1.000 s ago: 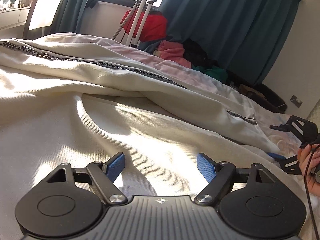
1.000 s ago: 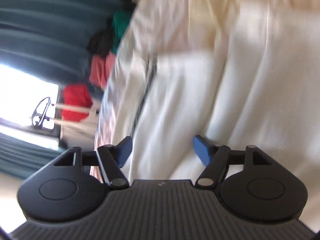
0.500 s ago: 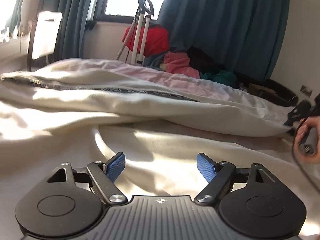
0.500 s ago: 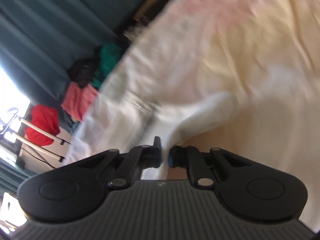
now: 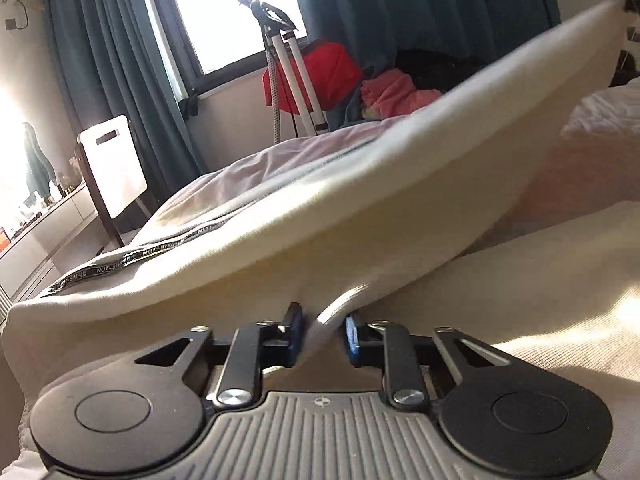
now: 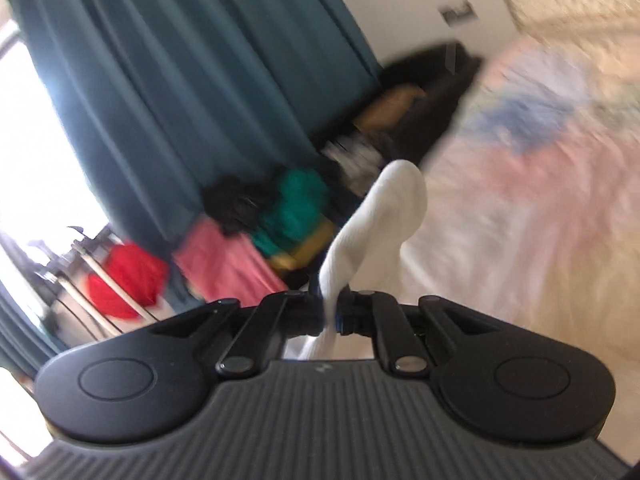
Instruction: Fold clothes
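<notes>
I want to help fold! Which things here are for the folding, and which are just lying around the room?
For the folding:
- cream garment, lifted off the bed
- left gripper, pinching its fabric
- right gripper, pinching another part

Just lying about:
- red bag
- pink clothes
- green clothes
- white chair
- teal curtains

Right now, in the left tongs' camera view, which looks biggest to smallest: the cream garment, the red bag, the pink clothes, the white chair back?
1. cream garment, by far, though it is nearest the camera.
2. white chair back.
3. red bag.
4. pink clothes.
The last three look close in size; depth makes their order unsure.
</notes>
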`<state>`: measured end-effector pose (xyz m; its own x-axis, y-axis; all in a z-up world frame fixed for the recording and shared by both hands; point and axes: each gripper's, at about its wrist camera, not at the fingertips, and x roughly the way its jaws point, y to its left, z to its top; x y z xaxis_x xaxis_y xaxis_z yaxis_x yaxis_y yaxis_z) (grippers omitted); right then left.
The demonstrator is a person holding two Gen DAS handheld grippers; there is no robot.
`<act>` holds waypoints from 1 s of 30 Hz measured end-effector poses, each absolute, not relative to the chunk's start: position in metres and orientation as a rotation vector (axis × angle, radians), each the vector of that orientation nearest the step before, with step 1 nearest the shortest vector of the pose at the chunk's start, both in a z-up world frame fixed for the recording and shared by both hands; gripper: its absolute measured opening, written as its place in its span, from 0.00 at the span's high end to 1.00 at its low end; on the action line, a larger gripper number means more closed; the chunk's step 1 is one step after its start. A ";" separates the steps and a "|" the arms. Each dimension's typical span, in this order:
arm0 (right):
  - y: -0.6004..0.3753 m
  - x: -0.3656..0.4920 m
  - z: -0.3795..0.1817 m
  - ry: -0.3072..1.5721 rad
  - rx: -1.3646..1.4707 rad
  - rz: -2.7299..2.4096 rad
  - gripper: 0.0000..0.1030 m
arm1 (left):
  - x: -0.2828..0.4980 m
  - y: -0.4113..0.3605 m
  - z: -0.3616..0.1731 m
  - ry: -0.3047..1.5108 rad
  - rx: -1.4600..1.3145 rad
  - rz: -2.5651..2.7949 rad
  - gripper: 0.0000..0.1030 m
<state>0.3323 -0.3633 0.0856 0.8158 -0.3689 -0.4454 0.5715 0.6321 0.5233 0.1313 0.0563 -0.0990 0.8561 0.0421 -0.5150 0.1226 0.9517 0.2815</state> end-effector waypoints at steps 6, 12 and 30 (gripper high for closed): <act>-0.400 0.278 -0.045 0.595 0.848 -0.666 0.91 | 0.116 0.092 -0.069 0.544 0.069 -0.116 0.89; -0.407 0.246 -0.092 0.504 0.838 -0.560 0.91 | 0.094 0.101 -0.074 0.587 0.101 -0.164 0.88; -0.334 0.172 0.021 0.584 0.467 -0.304 0.19 | 0.046 0.065 -0.051 0.538 0.046 -0.068 0.22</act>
